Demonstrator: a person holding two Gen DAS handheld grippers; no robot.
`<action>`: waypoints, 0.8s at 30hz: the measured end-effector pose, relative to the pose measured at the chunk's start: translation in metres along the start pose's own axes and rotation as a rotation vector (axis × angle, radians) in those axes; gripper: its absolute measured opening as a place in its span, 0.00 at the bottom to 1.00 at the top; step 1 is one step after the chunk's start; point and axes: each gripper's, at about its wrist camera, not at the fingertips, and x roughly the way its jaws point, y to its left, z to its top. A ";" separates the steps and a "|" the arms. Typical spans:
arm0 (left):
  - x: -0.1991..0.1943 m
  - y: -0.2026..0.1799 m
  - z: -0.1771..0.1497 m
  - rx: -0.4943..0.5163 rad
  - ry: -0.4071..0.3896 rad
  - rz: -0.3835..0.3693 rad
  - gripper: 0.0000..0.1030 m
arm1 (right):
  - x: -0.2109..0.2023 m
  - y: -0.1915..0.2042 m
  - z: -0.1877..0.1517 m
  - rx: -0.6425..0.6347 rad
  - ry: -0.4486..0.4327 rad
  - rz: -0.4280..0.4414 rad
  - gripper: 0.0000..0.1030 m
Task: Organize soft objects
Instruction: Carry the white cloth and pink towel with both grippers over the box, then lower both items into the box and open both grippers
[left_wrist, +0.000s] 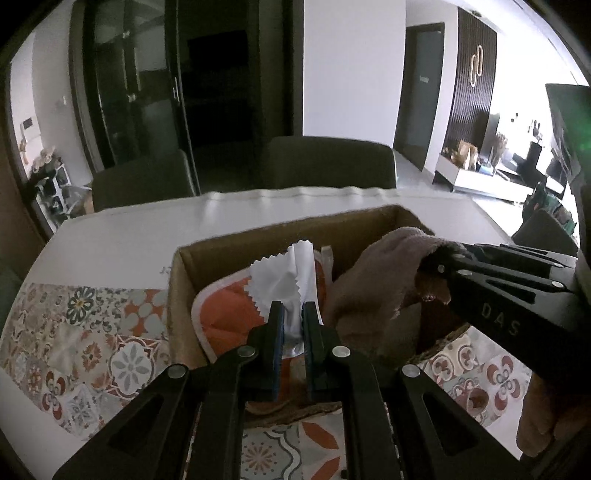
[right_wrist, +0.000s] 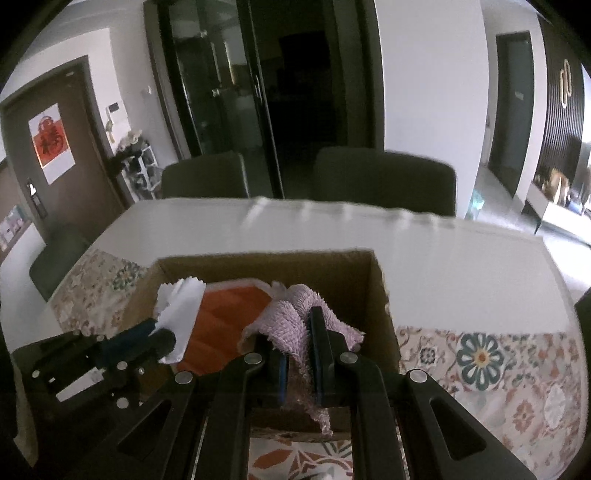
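An open cardboard box (left_wrist: 258, 236) (right_wrist: 266, 264) stands on the table, and an orange quilted pad (left_wrist: 229, 314) (right_wrist: 229, 314) with a white border lies inside it. My left gripper (left_wrist: 293, 314) (right_wrist: 159, 339) hangs over the box, shut on a white cloth (left_wrist: 284, 273) (right_wrist: 181, 306) with zigzag edges. Beside it on the right, my right gripper (right_wrist: 291, 325) (left_wrist: 439, 266) is shut on a pinkish-brown fluffy towel (right_wrist: 295, 314) (left_wrist: 373, 277), which droops over the box's right half.
A patterned tile-print mat (left_wrist: 85, 332) (right_wrist: 498, 365) lies under the box on the white table (left_wrist: 147, 236) (right_wrist: 443, 266). Two dark chairs (left_wrist: 328, 162) (right_wrist: 384, 177) stand behind the table's far edge. A person's hand (left_wrist: 546, 417) shows at lower right.
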 end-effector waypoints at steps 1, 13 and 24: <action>0.003 -0.001 -0.001 0.003 0.008 0.000 0.12 | 0.004 -0.002 -0.002 0.003 0.014 0.001 0.12; -0.009 0.003 -0.001 -0.008 0.004 0.041 0.48 | 0.004 -0.008 -0.008 0.010 0.061 0.020 0.42; -0.055 0.015 0.003 -0.073 -0.070 0.148 0.59 | -0.025 0.004 0.012 -0.003 0.023 -0.092 0.52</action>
